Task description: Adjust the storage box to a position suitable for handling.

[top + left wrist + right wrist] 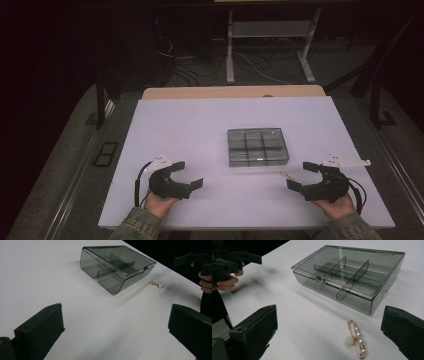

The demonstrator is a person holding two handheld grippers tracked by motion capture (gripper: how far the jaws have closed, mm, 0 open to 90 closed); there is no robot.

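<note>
Hovering with both my left gripper [189, 175] and right gripper [296, 176] gaping and empty; smoky box [258, 146] lid still down, pearl pin [356, 338] untouched on the desk [190, 125] just beside it.

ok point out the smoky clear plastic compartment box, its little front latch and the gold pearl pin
smoky clear plastic compartment box [362, 257], right gripper view, on the closed lid's top
small clear front latch [320, 279], right gripper view, on the clasp at the front edge
gold safety pin with pearl beads [357, 338], right gripper view, on the row of pearls
</note>
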